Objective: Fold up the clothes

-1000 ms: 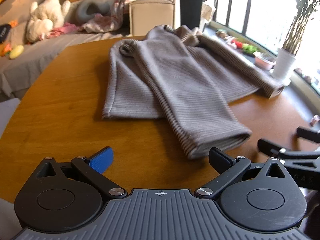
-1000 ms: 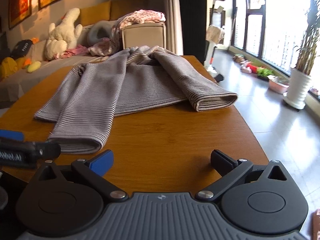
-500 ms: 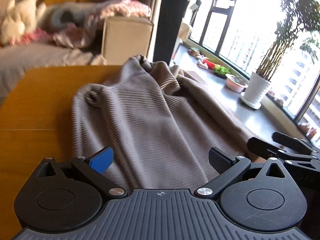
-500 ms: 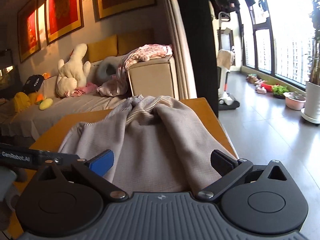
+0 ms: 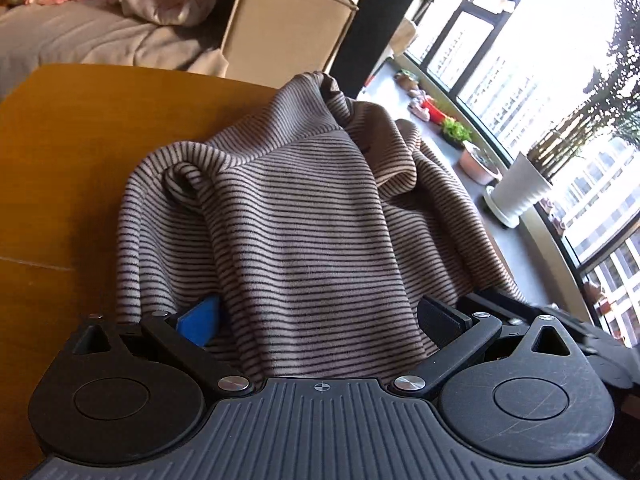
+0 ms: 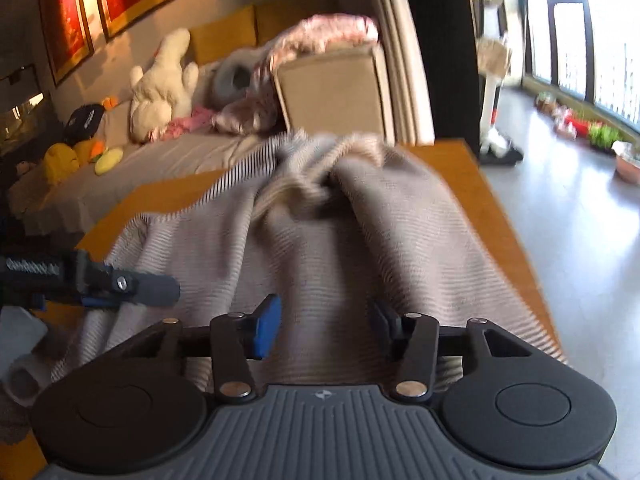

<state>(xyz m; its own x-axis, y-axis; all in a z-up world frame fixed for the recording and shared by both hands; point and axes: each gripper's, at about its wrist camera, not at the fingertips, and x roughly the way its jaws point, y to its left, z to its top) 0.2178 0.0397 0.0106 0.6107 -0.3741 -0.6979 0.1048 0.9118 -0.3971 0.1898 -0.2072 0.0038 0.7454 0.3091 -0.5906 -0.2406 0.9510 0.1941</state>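
Left gripper [image 5: 320, 320] jaws spread wide over bunched striped sweater [image 5: 296, 216] on wooden table [image 5: 72, 160]; right gripper [image 5: 560, 328] partly visible alongside.

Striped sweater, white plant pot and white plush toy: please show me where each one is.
striped sweater [image 5: 312, 232]: left wrist view, middle of the draped front fabric.
white plant pot [image 5: 520, 196]: left wrist view, its ribbed side wall.
white plush toy [image 6: 160, 88]: right wrist view, its body.
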